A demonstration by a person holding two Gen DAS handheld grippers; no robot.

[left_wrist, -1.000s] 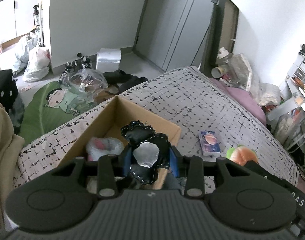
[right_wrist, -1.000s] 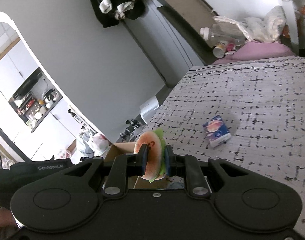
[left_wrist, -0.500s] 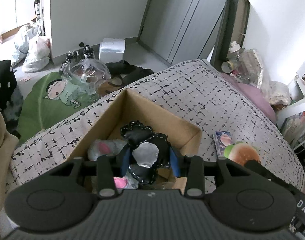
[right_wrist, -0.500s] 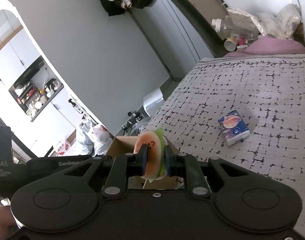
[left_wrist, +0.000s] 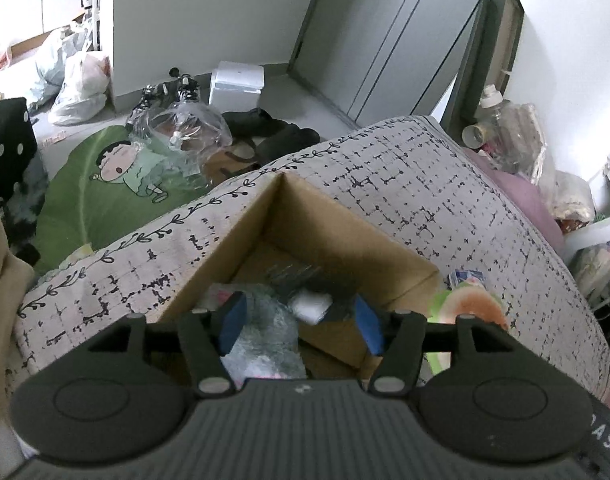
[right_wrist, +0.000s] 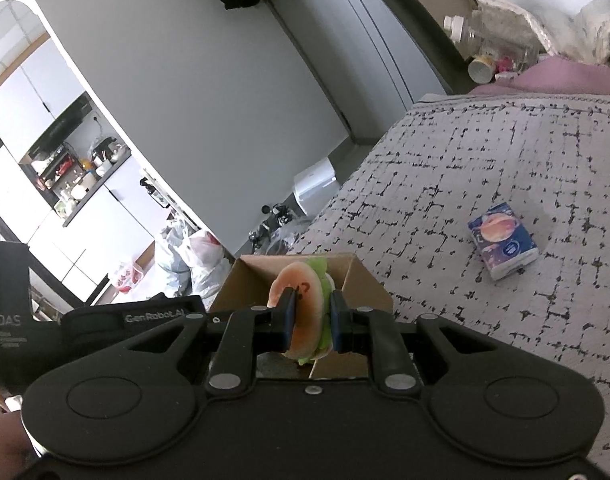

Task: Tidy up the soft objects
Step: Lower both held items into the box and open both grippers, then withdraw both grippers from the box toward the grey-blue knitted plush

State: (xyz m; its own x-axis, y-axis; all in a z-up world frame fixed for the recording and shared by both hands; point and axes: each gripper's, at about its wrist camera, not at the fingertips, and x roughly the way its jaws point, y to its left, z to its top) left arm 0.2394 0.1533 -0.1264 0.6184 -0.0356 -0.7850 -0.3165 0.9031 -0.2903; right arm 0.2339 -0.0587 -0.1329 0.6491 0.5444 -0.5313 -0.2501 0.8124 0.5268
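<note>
One toy just dropped: the black-and-silver plush [left_wrist: 313, 296] that sat pinched in the left gripper [left_wrist: 301, 322] half a second ago is now a blur falling loose between the fingers, into the cardboard box [left_wrist: 345, 236].
Left gripper: blue pads [left_wrist: 233, 320] now spread wide, nothing between them touching either one, so it looks like a fresh release right over the box.
What that means: I'd say one more soft thing is sorted, and that hand is free for the next grab.
Right gripper [right_wrist: 310, 322]: squeezed onto the burger plush [right_wrist: 301, 304], bun side facing the camera, held up just this side of the box rim, same grip as a second ago.
Burger's next: probably goes in the box too, just my guess.
Box contents: the falling plush, plus a crinkly clear-wrapped item [left_wrist: 261, 332] with pink bits; can't count deeper than that.
Boxes: one.
Grippers: two.
Left on the bedspread [right_wrist: 485, 168]: one small tissue pack [right_wrist: 503, 240], well apart from the box.
</note>
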